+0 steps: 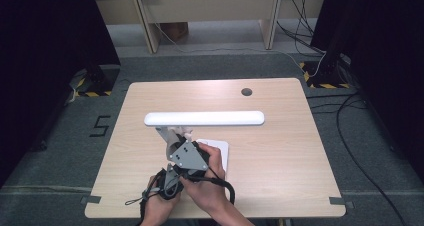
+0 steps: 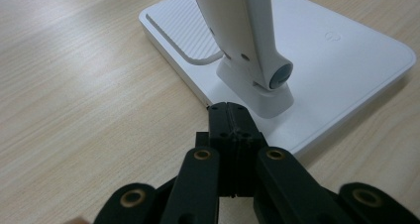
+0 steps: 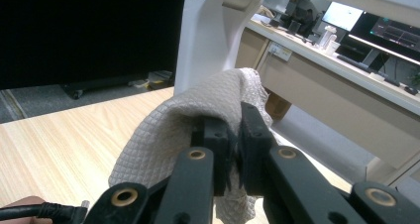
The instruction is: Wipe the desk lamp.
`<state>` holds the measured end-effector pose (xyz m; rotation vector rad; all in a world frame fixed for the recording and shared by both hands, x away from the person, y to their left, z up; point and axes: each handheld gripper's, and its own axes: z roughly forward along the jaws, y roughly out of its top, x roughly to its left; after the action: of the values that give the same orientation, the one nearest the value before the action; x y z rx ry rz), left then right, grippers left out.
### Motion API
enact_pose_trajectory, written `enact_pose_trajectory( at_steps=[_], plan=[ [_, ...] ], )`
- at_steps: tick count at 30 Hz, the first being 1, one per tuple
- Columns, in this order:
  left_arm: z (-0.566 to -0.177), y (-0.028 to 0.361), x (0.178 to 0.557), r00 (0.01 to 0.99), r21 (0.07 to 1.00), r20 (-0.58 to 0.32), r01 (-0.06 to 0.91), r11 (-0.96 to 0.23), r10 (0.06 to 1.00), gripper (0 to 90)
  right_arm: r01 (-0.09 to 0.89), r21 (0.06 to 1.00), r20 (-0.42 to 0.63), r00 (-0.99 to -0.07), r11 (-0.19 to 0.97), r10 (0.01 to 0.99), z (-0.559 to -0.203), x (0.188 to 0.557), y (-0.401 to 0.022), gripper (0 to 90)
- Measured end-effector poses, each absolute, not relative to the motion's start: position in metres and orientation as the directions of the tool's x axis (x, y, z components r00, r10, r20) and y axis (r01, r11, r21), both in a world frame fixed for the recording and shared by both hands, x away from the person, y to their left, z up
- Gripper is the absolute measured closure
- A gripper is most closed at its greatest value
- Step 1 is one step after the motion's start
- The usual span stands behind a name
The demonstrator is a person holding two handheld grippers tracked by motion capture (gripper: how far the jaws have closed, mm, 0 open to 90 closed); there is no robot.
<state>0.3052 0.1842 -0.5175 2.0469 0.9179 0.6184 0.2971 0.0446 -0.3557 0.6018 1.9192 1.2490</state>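
Starting at the left: the left gripper (image 2: 230, 122) is held low near the front edge of the light wooden table (image 1: 280, 151), jaws pressed fully together with nothing between them. In the left gripper view its tips are seen just in front of the flat white rectangular lamp base (image 2: 341, 60), at the base's near edge; whether they touch it cannot be told. The white lamp stem (image 2: 242, 30) is seen rising from its foot on that base, right beyond the tips.

The base (image 1: 220, 148) is set on the table slightly left of centre, toward the front edge. The long white lamp head bar (image 1: 204, 118) is carried level above the table's middle, parallel to the front edge.

The right gripper (image 3: 233, 135) is held beside the stem, above the left one in the high view. A beige waffle-textured cloth (image 3: 168, 130) is pinched between its jaws and is draped over them, against the lower stem (image 3: 203, 35). Both hands (image 1: 205, 186) are seen entering from the front edge.
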Motion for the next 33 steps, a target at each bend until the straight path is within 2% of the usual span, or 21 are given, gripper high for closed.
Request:
enact_pose_trajectory(
  at_steps=[33],
  plan=[
    [-0.516,0.183,0.306,0.631,0.814,0.124,0.376,-0.442,0.765,89.2,0.018,0.904,-0.329,-0.607,0.427,0.723,-0.373,0.295,0.04,85.3]
  ],
)
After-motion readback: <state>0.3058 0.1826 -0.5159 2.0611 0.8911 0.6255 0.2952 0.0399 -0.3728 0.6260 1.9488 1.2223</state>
